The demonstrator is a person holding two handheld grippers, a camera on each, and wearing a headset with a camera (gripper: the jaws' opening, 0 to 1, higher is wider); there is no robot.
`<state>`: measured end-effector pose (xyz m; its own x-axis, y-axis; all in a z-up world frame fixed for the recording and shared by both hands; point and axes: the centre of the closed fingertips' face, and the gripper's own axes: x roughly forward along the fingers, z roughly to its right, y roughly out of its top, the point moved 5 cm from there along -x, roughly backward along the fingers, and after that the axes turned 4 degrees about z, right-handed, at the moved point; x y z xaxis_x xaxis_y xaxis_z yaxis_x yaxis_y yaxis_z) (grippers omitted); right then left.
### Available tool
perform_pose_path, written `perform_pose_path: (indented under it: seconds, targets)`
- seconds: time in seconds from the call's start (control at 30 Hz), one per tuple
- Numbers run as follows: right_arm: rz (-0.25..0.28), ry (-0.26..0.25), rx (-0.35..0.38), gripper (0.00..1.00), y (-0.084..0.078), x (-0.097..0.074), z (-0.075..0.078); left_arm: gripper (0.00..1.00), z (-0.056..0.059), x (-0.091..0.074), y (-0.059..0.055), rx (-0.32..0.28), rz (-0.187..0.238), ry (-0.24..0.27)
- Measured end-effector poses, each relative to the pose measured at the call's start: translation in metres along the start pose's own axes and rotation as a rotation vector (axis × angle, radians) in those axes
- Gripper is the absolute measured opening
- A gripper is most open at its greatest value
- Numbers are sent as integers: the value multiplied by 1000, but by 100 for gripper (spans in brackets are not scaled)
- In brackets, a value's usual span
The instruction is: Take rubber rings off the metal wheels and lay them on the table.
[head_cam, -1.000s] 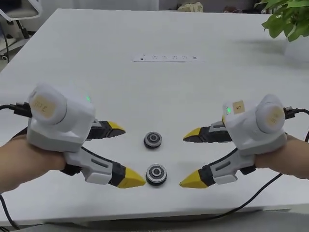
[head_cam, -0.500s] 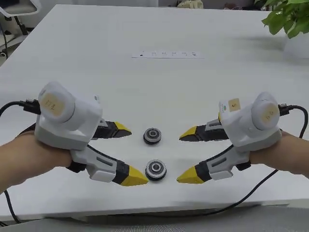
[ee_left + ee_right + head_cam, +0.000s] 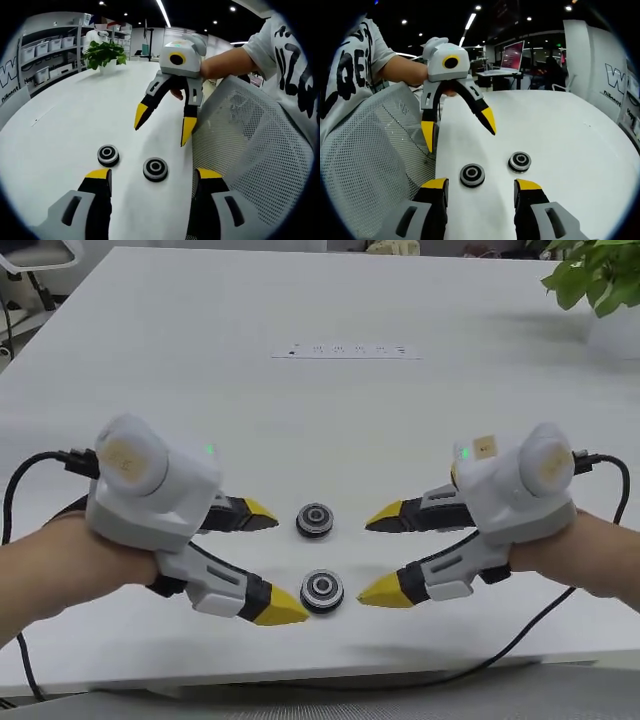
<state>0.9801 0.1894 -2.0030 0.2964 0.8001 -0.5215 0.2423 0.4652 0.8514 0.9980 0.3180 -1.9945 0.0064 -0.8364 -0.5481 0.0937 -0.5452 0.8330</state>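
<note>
Two small metal wheels lie flat on the white worktop, the far wheel just beyond the near wheel, each with its black rubber ring on. The left gripper and right gripper face each other across the pair, both with fingers spread wide and holding nothing, their tips close beside the wheels but apart from them.

The step in hand looks like the approach, with no ring off yet. The next move probably calls for one gripper to pin a wheel while the other pinches its ring at the rim and peels it free.

The head view shows how both wheels sit between the two grippers. The left gripper view looks low along the worktop and takes in a mesh chair back beside the person.
</note>
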Motion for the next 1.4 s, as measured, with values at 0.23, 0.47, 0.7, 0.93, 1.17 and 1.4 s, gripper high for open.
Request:
perform_pose_path:
  seconds: [0.23, 0.47, 0.7, 0.93, 1.17, 1.4]
  targets:
    - [0, 13, -24, 48, -2, 3, 0, 61, 1, 5, 2, 2, 0, -17]
    - [-13, 33, -21, 47, -6, 9, -2, 59, 1, 12, 0, 10, -19, -40]
    - [-27, 46, -16, 47, -11, 12, -1, 57, 2, 19, -1, 18, -32, -60]
    - [-31, 52, -12, 46, -14, 15, 0, 54, 4, 24, -2, 24, -46, -78]
    - [-34, 60, -12, 45, -16, 17, 0, 51, 4, 28, -3, 26, -53, -90]
    - [-41, 70, -11, 45, -20, 19, -2, 48, 6, 32, -8, 20, -64, -104]
